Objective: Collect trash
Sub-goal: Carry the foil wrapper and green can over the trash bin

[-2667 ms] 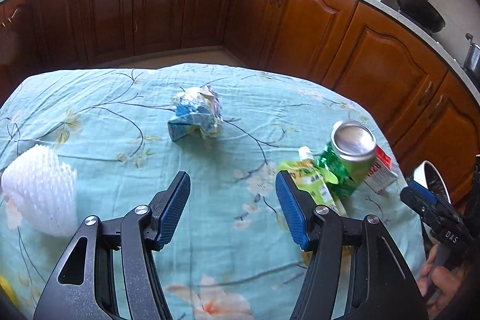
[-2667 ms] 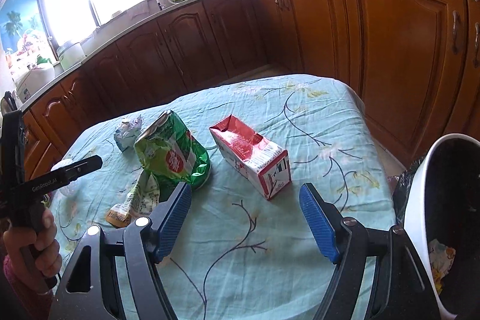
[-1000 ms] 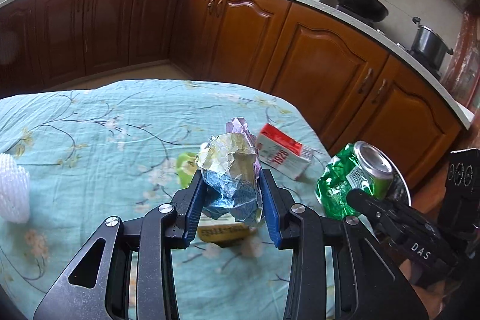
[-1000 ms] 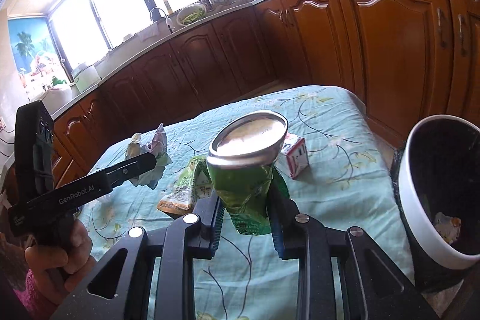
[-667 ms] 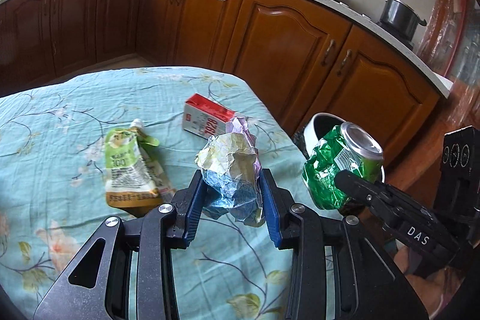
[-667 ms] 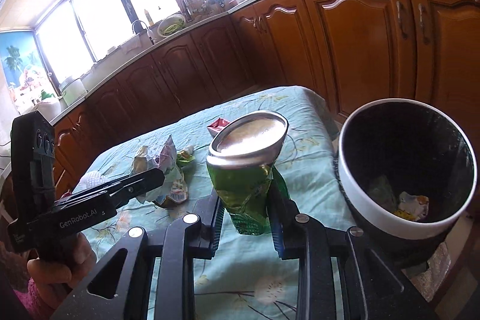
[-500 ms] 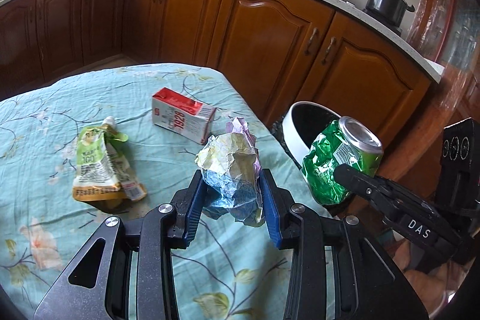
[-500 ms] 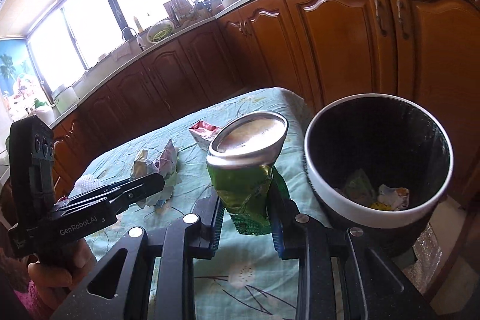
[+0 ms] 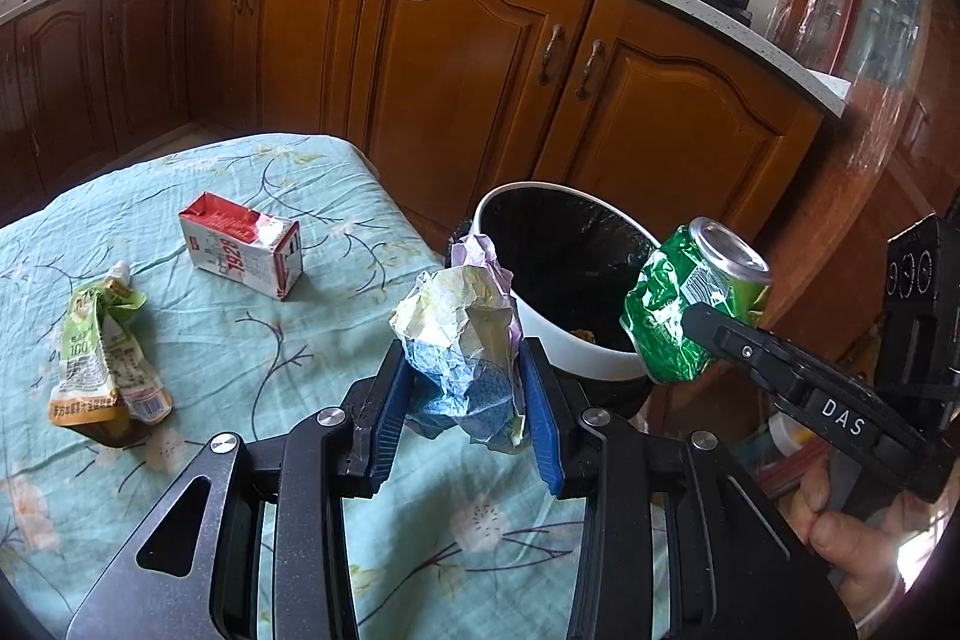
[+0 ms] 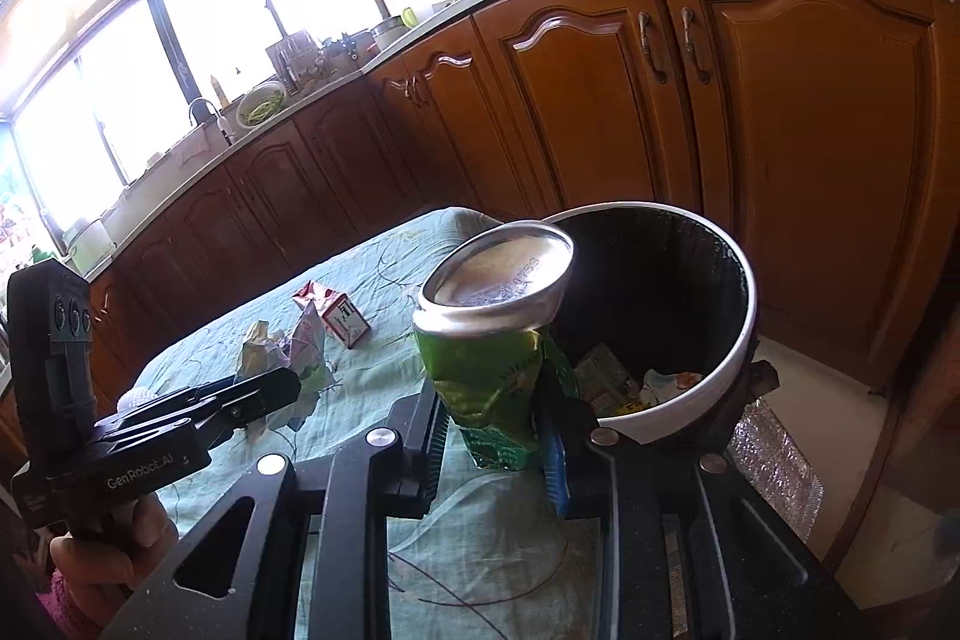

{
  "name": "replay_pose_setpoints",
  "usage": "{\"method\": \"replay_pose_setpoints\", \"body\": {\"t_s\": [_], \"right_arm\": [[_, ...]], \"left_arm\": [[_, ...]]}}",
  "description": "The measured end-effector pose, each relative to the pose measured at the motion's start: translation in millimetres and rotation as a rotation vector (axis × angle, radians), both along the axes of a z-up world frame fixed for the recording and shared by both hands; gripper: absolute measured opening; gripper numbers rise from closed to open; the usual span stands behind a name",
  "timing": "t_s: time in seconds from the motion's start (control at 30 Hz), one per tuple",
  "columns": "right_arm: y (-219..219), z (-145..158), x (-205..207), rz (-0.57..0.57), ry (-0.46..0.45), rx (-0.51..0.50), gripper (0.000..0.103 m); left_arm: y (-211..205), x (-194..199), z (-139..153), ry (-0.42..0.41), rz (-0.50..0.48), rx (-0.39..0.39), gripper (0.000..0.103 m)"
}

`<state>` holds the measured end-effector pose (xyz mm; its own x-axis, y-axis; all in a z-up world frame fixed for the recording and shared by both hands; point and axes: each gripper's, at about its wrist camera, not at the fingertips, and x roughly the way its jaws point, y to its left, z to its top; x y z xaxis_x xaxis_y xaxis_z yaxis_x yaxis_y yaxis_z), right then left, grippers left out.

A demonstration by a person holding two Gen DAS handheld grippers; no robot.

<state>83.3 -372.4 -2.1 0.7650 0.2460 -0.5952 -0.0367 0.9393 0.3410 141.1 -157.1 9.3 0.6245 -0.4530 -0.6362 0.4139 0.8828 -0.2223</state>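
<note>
In the left wrist view, the left tongs (image 9: 465, 400) reach forward at the lower centre, pressed on a crumpled wrapper (image 9: 465, 340) above the desk (image 9: 252, 340); the bin (image 9: 558, 334) stands just behind, right of centre. In the right wrist view, the right tongs (image 10: 495, 439) at the lower centre clamp a crushed green can (image 10: 492, 334), tilted beside the bin (image 10: 720, 376), which contains some paper scraps (image 10: 666, 379).

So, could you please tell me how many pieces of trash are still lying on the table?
2: a red-and-white carton and a flattened green pouch, both on the tablecloth; others may be hidden.
</note>
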Motion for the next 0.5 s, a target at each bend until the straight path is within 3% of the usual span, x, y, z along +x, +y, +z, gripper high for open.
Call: {"method": "replay_pose_setpoints", "body": {"t_s": [0.5], "right_arm": [[-29,2,5,-0.059,-0.001,-0.012,0.027]], "left_arm": [[-36,13,3,0.001,-0.052,0.014,0.035]]}}
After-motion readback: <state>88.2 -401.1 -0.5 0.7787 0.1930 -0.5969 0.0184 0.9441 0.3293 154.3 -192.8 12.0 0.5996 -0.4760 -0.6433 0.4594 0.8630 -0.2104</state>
